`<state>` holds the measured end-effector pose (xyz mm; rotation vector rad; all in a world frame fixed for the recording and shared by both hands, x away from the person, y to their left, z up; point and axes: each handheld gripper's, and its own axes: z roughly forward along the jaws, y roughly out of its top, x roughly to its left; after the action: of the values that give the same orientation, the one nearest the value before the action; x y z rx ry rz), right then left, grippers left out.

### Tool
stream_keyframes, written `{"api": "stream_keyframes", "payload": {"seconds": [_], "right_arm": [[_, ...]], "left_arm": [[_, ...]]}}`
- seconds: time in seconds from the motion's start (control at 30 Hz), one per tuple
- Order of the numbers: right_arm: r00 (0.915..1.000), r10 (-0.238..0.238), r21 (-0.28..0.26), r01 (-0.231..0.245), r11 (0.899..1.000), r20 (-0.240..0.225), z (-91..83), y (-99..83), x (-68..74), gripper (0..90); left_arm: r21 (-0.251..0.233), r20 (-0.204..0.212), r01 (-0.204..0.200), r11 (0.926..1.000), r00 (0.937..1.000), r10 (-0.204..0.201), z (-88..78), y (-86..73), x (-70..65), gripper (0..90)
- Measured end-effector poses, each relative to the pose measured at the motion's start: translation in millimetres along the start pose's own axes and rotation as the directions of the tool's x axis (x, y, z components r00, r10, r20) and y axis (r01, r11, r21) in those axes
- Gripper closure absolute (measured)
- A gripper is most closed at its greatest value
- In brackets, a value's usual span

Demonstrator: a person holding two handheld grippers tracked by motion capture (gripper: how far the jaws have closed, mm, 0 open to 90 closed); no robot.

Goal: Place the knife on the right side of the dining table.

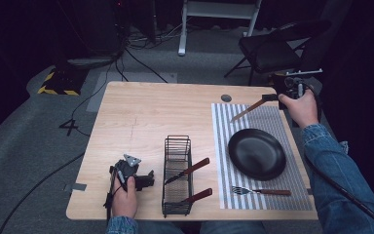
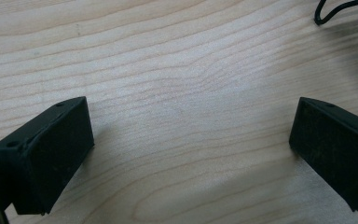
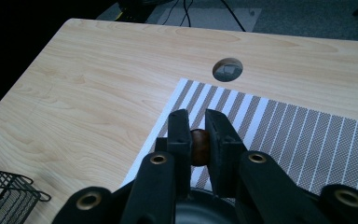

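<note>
So here's where I'm at. My right gripper [image 1: 271,97] is up at about 1 o'clock over the table [image 1: 141,112], just past the far right corner of the striped placemat [image 1: 272,117]. The right hand [image 1: 302,107] is wrapped around the body of it, wrist bent in toward the table, denim sleeve [image 1: 341,180] running back down to 5 o'clock. The claw is clenched on a utensil with a brown wooden handle [image 1: 253,106], gripped at the handle end, and the metal part slants down-left over the mat toward 8 o'clock. I can't tell if it's a knife or something else, it's too small from above. In the right gripper view the jaws are pinched tight on that brown handle [image 3: 199,147], with the mat and the table's round cable hole [image 3: 227,69] beyond them.

My left gripper [image 1: 148,179] is parked at 7 o'clock near the table's near edge, left hand [image 1: 125,195] on top of it, jaws pointing right toward the black wire caddy [image 1: 177,175]. In the left gripper view the jaws stand wide apart, released, nothing but bare wood between them.

The black plate [image 1: 256,153] sits mid-mat, with a fork [image 1: 260,191] at its 6 o'clock. Two more wooden-handled pieces [image 1: 191,183] sit in the caddy.

As for labels or writing: the only thing I can read is a "4" marked on the floor [image 1: 71,126] at 9 o'clock.
</note>
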<state>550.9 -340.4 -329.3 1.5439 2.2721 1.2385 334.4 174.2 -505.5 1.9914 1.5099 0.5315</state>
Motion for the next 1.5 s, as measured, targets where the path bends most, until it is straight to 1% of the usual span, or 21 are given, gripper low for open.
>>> {"api": "stream_keyframes", "payload": {"seconds": [0.13, 0.23, 0.33, 0.4, 0.47, 0.53, 0.6, 0.67, 0.7, 0.73, 0.8, 0.93, 0.97, 1.07, 1.23, 1.5], "right_arm": [[0.9998, 0.021, 0.016, -0.021, 1.000, -0.004, 5.0, -3.1, -4.0, 81.3], [0.9992, 0.040, 0.013, -0.040, 0.999, -0.005, 5.0, -3.5, -6.3, 81.2], [0.9987, 0.050, 0.016, -0.050, 0.999, 0.006, 4.7, -3.8, -8.9, 80.9], [0.9984, 0.049, 0.018, -0.049, 0.999, 0.028, 4.9, -4.2, -10.6, 79.7], [0.9970, 0.045, 0.017, -0.046, 0.999, 0.063, 5.7, -5.2, -12.5, 77.9], [0.9936, 0.034, 0.020, -0.036, 0.999, 0.108, 7.3, -7.2, -15.8, 75.6], [0.9893, 0.031, 0.023, -0.035, 0.999, 0.143, 8.7, -10.0, -20.9, 73.5], [0.9857, 0.039, 0.025, -0.044, 0.999, 0.164, 9.8, -13.0, -26.0, 71.7], [0.9819, 0.046, 0.027, -0.052, 0.998, 0.184, 11.6, -17.5, -33.2, 69.8], [0.9819, 0.046, 0.027, -0.052, 0.998, 0.184, 11.6, -17.5, -33.2, 69.8], [0.9793, 0.055, 0.028, -0.061, 0.998, 0.195, 13.3, -21.2, -38.2, 67.8], [0.9717, 0.051, 0.031, -0.060, 0.998, 0.231, 18.8, -28.8, -47.6, 63.4], [0.9711, 0.052, 0.031, -0.061, 0.998, 0.233, 19.2, -29.2, -48.0, 62.4], [0.9638, 0.064, 0.031, -0.075, 0.997, 0.259, 24.1, -34.1, -53.2, 60.0], [0.9571, 0.092, 0.030, -0.105, 0.994, 0.274, 29.5, -40.5, -61.4, 56.9], [0.9501, 0.121, 0.032, -0.136, 0.990, 0.287, 38.3, -51.3, -72.8, 51.2]], "left_arm": [[-0.001, 0.000, 0.001, 1.0000, 1.0000, -0.001, 0.0, 0.0, -0.1, 0.0], [0.000, 0.000, 0.000, 1.0000, 1.0000, 0.000, 0.0, 0.0, 0.0, 0.0], [0.000, 0.000, 0.000, 1.0000, 1.0000, 0.000, 0.0, 0.0, 0.0, 0.0], [0.000, 0.000, 0.000, 1.0000, 1.0000, 0.000, 0.0, 0.0, 0.0, 0.0], [0.000, 0.000, 0.000, 1.0000, 1.0000, 0.000, 0.0, 0.0, 0.0, 0.0], [0.000, 0.000, 0.000, 1.0000, 1.0000, 0.000, 0.1, 0.0, -0.1, 0.0], [0.000, 0.000, 0.001, 1.0000, 1.0000, -0.001, 0.0, 0.0, -0.1, 0.0], [0.000, 0.000, 0.001, 1.0000, 1.0000, -0.001, 0.0, 0.0, -0.1, 0.0], [0.000, 0.000, 0.000, 1.0000, 1.0000, 0.000, 0.0, 0.0, 0.0, 0.0], [0.000, 0.000, 0.000, 1.0000, 1.0000, 0.000, 0.0, 0.0, 0.0, 0.0], [0.000, 0.000, 0.000, 1.0000, 1.0000, 0.000, 0.0, 0.0, 0.0, 0.0], [-0.001, 0.000, 0.001, 1.0000, 1.0000, -0.001, 0.1, 0.0, -0.1, 0.0], [-0.001, 0.000, 0.001, 1.0000, 1.0000, -0.001, 0.1, 0.0, -0.1, 0.0], [-0.002, 0.000, 0.005, 1.0000, 1.0000, -0.005, 0.2, -0.1, -0.4, 0.0], [-0.003, 0.001, 0.005, 1.0000, 1.0000, -0.005, 0.2, -0.1, -0.4, 0.0], [-0.002, 0.000, 0.005, 1.0000, 1.0000, -0.005, 0.2, -0.1, -0.4, 0.0]]}}
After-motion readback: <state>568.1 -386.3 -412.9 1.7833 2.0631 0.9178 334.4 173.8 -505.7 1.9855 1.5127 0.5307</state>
